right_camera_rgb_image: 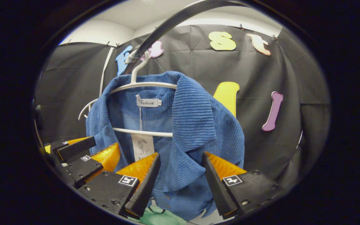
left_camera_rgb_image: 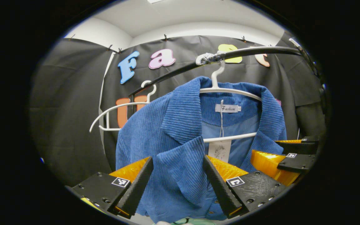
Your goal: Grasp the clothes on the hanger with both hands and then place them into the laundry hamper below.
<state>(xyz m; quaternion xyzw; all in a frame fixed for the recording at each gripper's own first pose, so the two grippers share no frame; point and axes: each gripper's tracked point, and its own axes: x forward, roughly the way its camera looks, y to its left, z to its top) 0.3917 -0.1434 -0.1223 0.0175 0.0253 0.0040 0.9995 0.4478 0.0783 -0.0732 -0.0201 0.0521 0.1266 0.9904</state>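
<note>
A blue corduroy jacket (left_camera_rgb_image: pixel 180 131) hangs on a white hanger (left_camera_rgb_image: pixel 230 90) from a black rail (left_camera_rgb_image: pixel 255 51). In the left gripper view my left gripper (left_camera_rgb_image: pixel 177 158) is open, and the jacket's front panel and lapel lie between its fingers. My right gripper (left_camera_rgb_image: pixel 281 153) shows at the jacket's far side. In the right gripper view the jacket (right_camera_rgb_image: pixel 195 125) hangs in the middle on its hanger (right_camera_rgb_image: pixel 142 85). There my right gripper (right_camera_rgb_image: pixel 181 154) is open astride the other lapel, with my left gripper (right_camera_rgb_image: pixel 97 153) to its left.
An empty white hanger (left_camera_rgb_image: pixel 111 118) hangs on the rail behind the jacket. Below the jacket's hem lies something pale green (right_camera_rgb_image: pixel 155 215); I cannot tell what it is. The booth's black cloth wall stands close behind.
</note>
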